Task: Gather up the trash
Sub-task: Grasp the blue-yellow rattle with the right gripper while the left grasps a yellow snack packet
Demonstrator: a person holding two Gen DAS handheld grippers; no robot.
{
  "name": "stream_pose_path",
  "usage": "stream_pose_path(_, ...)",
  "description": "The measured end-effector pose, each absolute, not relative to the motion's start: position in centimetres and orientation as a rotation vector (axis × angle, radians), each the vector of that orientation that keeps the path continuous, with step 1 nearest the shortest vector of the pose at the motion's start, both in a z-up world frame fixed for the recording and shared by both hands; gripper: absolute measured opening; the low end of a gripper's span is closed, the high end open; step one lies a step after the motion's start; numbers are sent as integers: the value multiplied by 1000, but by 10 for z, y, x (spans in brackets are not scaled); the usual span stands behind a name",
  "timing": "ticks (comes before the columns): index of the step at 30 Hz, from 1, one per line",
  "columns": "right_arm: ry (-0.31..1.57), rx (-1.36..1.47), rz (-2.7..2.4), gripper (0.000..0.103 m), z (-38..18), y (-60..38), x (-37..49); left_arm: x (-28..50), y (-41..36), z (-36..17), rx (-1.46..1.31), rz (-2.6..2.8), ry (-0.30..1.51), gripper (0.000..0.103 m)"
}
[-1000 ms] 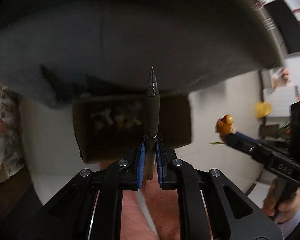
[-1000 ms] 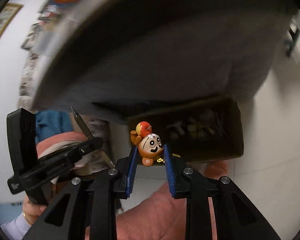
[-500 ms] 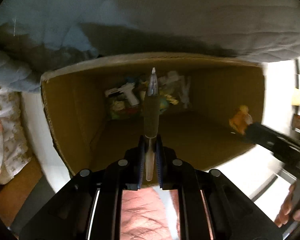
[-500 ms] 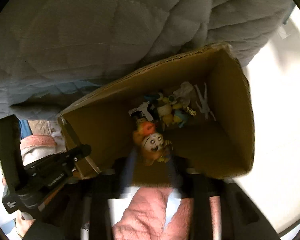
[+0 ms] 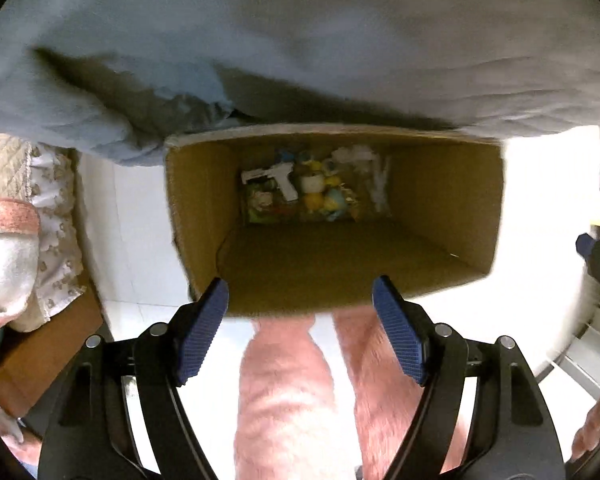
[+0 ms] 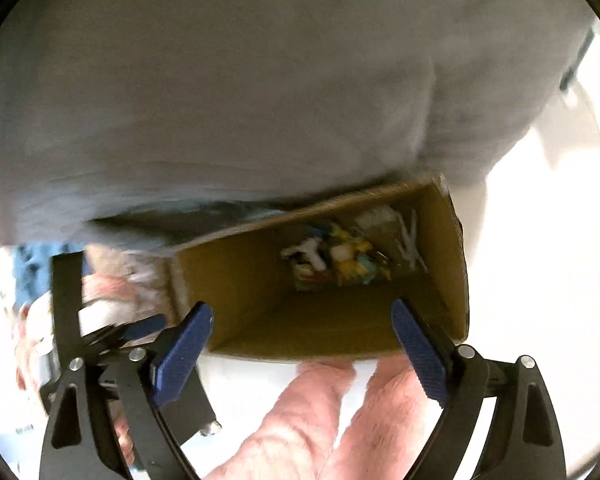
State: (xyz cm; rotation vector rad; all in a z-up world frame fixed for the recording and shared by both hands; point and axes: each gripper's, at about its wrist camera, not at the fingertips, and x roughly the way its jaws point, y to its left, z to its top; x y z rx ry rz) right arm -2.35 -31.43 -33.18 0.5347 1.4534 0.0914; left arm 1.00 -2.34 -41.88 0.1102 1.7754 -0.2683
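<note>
An open cardboard box stands on the floor below both grippers, with a pile of small trash at its far end: a white toy pistol, yellow and blue bits, white plastic pieces. My left gripper hangs over the box's near edge; its jaws are opening and nothing is between them. In the right wrist view the same box and pile appear, blurred. My right gripper is also opening, with nothing between its pads. I cannot make out the pen or the orange toy.
A grey-blue quilt overhangs the box's far side. White floor surrounds the box. The person's pink fuzzy legs are right below the grippers. A quilted cloth and a pink-trimmed slipper lie at the left.
The left gripper sank toward the box and let go of the pen. The right gripper let go of the orange toy. Both now stand wide with nothing in them.
</note>
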Motion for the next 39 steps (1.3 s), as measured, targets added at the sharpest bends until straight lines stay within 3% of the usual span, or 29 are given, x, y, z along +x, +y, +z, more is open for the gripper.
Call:
stream_pose_path(4,1276,394,243,91,-220,-284,-17,-5,-9,-349,90,-311,1707,81)
stream_pose_path(6,1148,314,266,98,-166,-274,-8,-8,5,-319,71,-307,1663,81)
stream_pose_path(11,968,190,246,98,-94,-253,56,-5,42,-266,28,-241,1550,81)
stream_pose_path(13,966,146,206,98,-90,-243,88,-1,55,-252,-12,-216,1514,81)
stream_pose_path(16,1040,102,167,85,-103,-230,137,3,73,-233,-62,-171,1456,81)
stream_pose_path(18,1133,41,139,70,-123,-222,169,5,84,-226,-90,-140,1430,81)
stream_pose_path(22,1249,-51,126,60,-150,-209,199,5,106,-216,-147,-85,1399,81)
stream_pose_path(24,1290,-95,108,23,-159,-209,205,5,117,-213,-174,-65,1395,81)
stream_pose_path(33,1277,156,159,22,-141,-256,163,45,126,-196,-265,-61,1358,81)
stream_pose_path(39,1209,413,167,22,-125,-293,105,114,71,-152,-144,-169,1249,81)
